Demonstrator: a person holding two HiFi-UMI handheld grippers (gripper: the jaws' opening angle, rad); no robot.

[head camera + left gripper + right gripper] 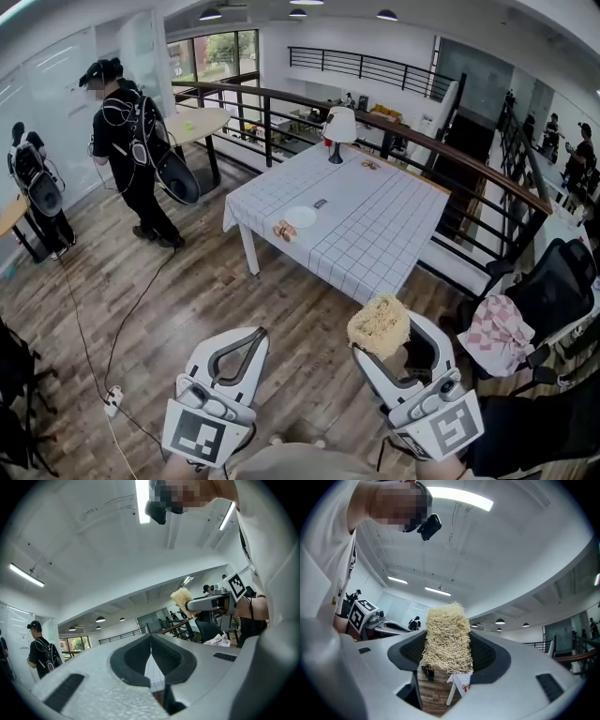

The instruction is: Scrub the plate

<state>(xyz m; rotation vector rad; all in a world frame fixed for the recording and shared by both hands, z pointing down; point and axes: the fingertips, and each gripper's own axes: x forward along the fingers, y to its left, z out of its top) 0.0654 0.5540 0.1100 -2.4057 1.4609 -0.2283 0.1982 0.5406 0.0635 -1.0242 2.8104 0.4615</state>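
The right gripper (446, 653) clamps a straw-coloured loofah scrubber (446, 639) upright, the left gripper (370, 618) level beside it.

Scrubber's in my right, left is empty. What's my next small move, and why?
Probably step toward the table: the plate lies far out of reach ahead. The right hand-held gripper clamps the scrubber, and the left hand-held gripper is shut on nothing.
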